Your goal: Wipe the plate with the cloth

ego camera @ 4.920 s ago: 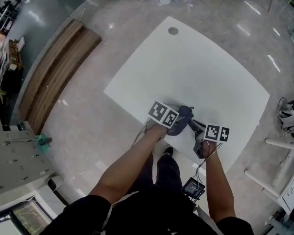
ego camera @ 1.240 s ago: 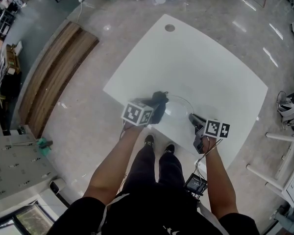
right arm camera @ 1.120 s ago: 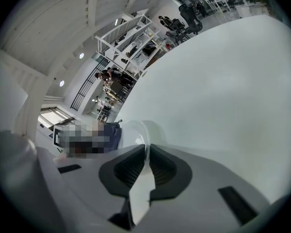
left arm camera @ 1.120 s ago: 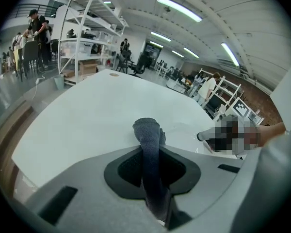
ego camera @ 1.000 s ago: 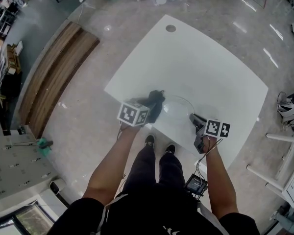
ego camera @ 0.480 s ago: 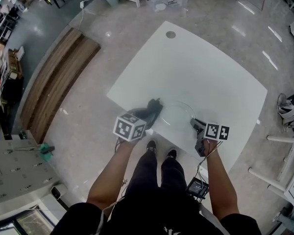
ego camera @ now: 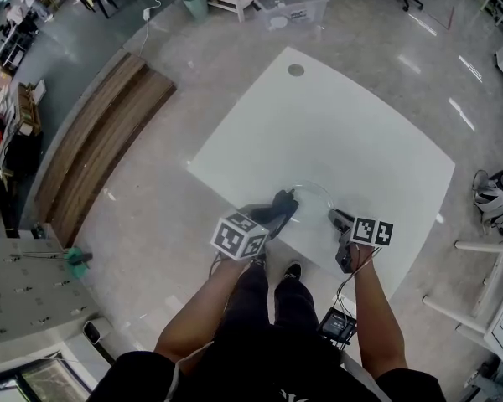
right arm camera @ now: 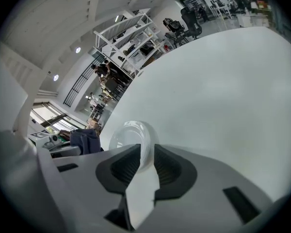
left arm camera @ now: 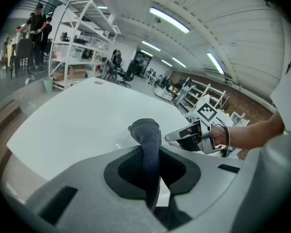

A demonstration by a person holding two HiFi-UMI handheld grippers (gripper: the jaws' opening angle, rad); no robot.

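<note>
Near edge of the white tabletop (ego camera: 344,124)
A round clear glass plate (ego camera: 313,196) lies there, with a dark grey cloth (ego camera: 282,205) at its left rim.

Clear glossy plate (right arm camera: 128,132); dark matt knitted cloth (left arm camera: 146,136); smooth white table (ego camera: 335,128); shiny polished floor (ego camera: 151,212).

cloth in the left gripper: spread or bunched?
Bunched: the cloth stands as a narrow fold pinched between the left gripper's shut jaws.
</note>
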